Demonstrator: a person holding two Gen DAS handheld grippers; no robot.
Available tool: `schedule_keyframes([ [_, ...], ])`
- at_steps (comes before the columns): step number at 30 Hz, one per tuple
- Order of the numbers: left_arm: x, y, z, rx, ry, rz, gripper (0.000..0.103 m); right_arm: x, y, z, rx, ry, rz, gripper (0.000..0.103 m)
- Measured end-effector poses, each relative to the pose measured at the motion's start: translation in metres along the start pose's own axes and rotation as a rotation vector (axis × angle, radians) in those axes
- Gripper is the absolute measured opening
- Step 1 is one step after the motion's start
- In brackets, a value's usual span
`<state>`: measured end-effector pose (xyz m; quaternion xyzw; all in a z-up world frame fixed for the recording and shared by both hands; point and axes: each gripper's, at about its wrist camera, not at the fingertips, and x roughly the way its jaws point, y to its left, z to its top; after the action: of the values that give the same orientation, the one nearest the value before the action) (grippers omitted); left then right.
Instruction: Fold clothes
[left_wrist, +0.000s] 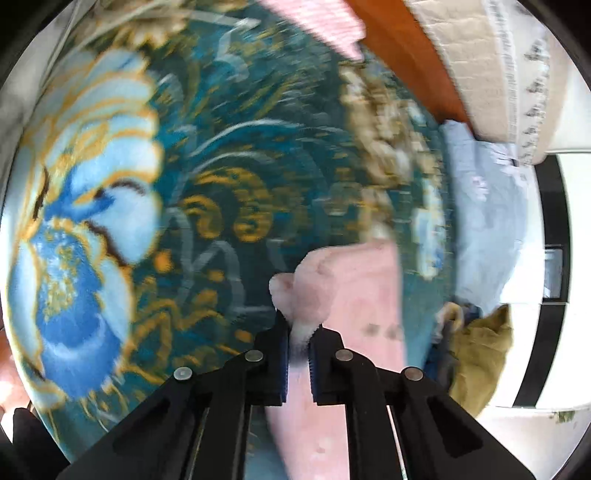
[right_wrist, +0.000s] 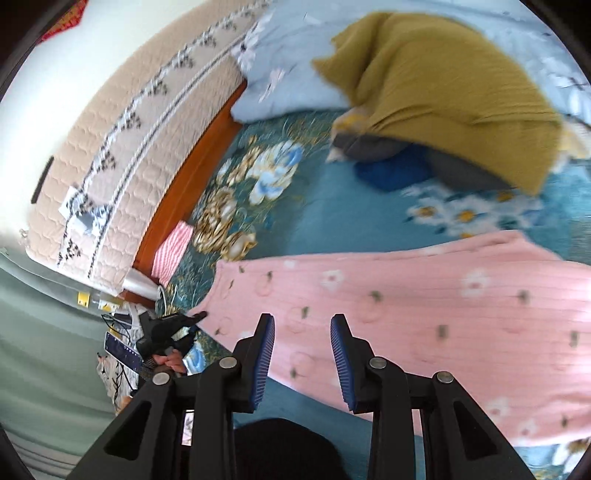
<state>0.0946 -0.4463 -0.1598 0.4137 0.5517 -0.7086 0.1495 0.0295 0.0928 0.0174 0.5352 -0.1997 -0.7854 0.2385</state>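
The pink garment lies spread on the teal flowered bedspread, directly ahead of and under the right tongs, whose blue pads stand apart with nothing clamped between them. The left tongs are clamped together on a bunched corner of the same garment, which rises just past their tips. Only the right view shows the garment's full breadth with its small flower print, and it also catches the left tongs gripping the far corner, with a hand below them. The left view shows the bedspread's large blue blossom to the left of its tongs, heavily blurred. Beyond the right tongs sits a heap of clothes topped by a mustard-yellow piece, with grey and dark blue fabric under it, partly hidden. The same heap appears small at the right edge of the left view. A pale blue quilt lies behind it, and a quilted beige headboard with an orange wooden rail runs to the left. The garment's right end is cut off by the frame.
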Motion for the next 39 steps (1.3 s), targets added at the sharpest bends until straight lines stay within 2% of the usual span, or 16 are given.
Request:
schedule_keyframes([
  [3, -0.024, -0.044, -0.014, 0.131, -0.022, -0.091, 0.008, -0.026, -0.025, -0.010, 0.022, -0.042, 0.004, 0.034],
  [5, -0.036, -0.074, -0.026, 0.223, -0.024, -0.119, 0.008, -0.036, -0.046, -0.018, 0.059, -0.060, 0.006, 0.034],
  [7, -0.045, -0.100, -0.041, 0.275, -0.015, -0.150, 0.008, -0.045, -0.067, -0.026, 0.099, -0.077, 0.008, 0.034],
  [12, -0.050, -0.176, -0.086, 0.411, 0.024, -0.171, 0.008, -0.058, -0.115, -0.042, 0.204, -0.111, 0.036, 0.036],
  [16, -0.044, -0.247, -0.153, 0.672, 0.073, -0.183, 0.008, -0.065, -0.143, -0.055, 0.258, -0.141, 0.048, 0.036],
  [20, -0.013, -0.287, -0.241, 0.923, 0.169, -0.135, 0.008, -0.066, -0.167, -0.067, 0.315, -0.157, 0.059, 0.036],
  [21, 0.003, -0.290, -0.264, 0.969, 0.216, -0.111, 0.008, -0.065, -0.173, -0.071, 0.333, -0.156, 0.064, 0.036],
  [24, 0.045, -0.285, -0.311, 1.024, 0.350, -0.032, 0.008, -0.059, -0.187, -0.080, 0.363, -0.146, 0.060, 0.036],
  [27, 0.084, -0.272, -0.361, 1.083, 0.514, 0.077, 0.008, -0.054, -0.198, -0.088, 0.381, -0.130, 0.059, 0.036],
  [30, 0.106, -0.258, -0.394, 1.122, 0.629, 0.173, 0.008, -0.049, -0.209, -0.094, 0.411, -0.125, 0.068, 0.036],
  [35, 0.127, -0.229, -0.427, 1.175, 0.735, 0.260, 0.009, -0.035, -0.219, -0.098, 0.456, -0.108, 0.092, 0.036],
  [37, 0.133, -0.218, -0.428, 1.159, 0.736, 0.294, 0.011, -0.029, -0.219, -0.098, 0.461, -0.099, 0.101, 0.037],
  [39, 0.138, -0.208, -0.423, 1.112, 0.747, 0.319, 0.016, -0.024, -0.218, -0.098, 0.463, -0.092, 0.108, 0.044],
])
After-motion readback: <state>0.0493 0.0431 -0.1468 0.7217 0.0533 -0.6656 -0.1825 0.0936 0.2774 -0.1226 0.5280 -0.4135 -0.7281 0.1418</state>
